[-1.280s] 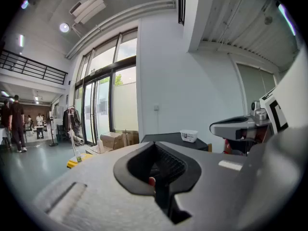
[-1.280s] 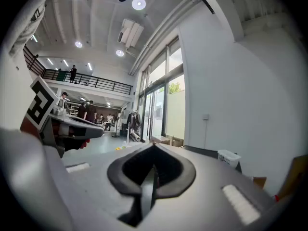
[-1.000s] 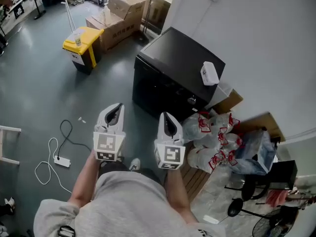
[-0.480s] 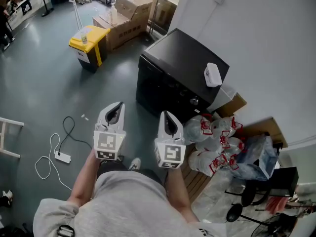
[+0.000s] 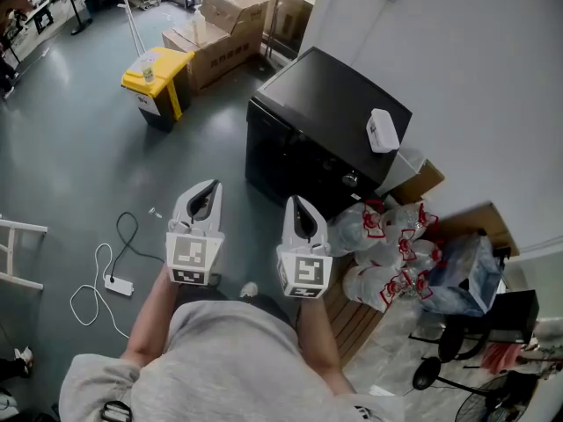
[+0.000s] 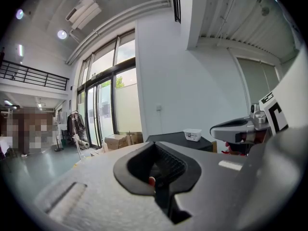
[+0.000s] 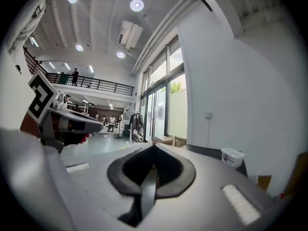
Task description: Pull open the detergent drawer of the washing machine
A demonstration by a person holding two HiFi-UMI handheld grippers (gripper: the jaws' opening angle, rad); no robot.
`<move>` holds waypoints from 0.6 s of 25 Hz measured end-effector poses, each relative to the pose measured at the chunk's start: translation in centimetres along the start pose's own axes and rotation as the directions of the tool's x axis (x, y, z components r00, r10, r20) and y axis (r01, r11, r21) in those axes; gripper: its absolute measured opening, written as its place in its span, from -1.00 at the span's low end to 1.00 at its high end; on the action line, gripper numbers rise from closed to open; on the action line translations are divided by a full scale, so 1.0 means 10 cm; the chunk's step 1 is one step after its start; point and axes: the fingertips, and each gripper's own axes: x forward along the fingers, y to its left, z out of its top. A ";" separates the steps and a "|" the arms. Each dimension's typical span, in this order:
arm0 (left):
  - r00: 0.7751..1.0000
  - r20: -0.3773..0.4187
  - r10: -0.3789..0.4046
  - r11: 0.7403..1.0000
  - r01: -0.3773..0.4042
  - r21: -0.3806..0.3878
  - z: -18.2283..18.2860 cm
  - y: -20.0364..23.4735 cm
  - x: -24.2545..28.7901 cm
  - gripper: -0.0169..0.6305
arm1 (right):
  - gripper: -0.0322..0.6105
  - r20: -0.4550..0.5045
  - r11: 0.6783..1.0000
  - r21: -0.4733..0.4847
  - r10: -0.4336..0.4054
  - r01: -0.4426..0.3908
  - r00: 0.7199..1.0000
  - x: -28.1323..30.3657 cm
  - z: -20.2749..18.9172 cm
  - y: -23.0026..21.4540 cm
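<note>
Head view: boxy black washing machine [image 5: 318,97], flat top.

Too dark up front
Washing machine [image 5: 327,111] front panel is unreadable; maybe a fan [image 5: 494,400], cropped bottom right.

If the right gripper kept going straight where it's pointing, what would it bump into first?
Probably the black washing machine, near its front corner. The right gripper, shut and empty, points roughly at it. Depth is unclear, so it might slip past toward the cardboard boxes.
</note>
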 end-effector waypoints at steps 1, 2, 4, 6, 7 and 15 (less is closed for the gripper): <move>1.000 0.000 -0.006 1.000 0.006 0.001 0.01 0.04 0.05 -0.92 | -0.89 -0.004 1.000 0.001 -0.008 0.008 1.000 0.04 -0.01 0.00; 1.000 0.002 -0.014 1.000 0.014 0.001 0.02 0.09 0.10 -0.92 | -0.89 -0.005 1.000 -0.002 -0.016 0.016 1.000 0.08 -0.02 0.00; 0.999 0.009 -0.034 0.999 0.034 0.005 0.02 0.21 0.25 -0.92 | -0.89 -0.003 0.999 -0.016 -0.036 0.036 0.999 0.21 -0.01 0.02; 0.998 0.019 -0.063 0.998 0.063 0.013 0.02 0.34 0.45 -0.92 | -0.89 -0.004 0.997 -0.027 -0.066 0.065 0.998 0.37 -0.01 0.02; 0.996 0.023 -0.081 0.997 0.081 0.015 0.01 0.40 0.56 -0.92 | -0.89 -0.006 0.996 -0.030 -0.086 0.086 0.996 0.46 -0.02 0.00; 0.970 0.046 -0.237 0.971 0.235 0.044 0.00 0.99 1.46 -0.92 | -0.89 -0.047 0.964 0.005 -0.267 0.268 0.963 1.22 -0.13 -0.04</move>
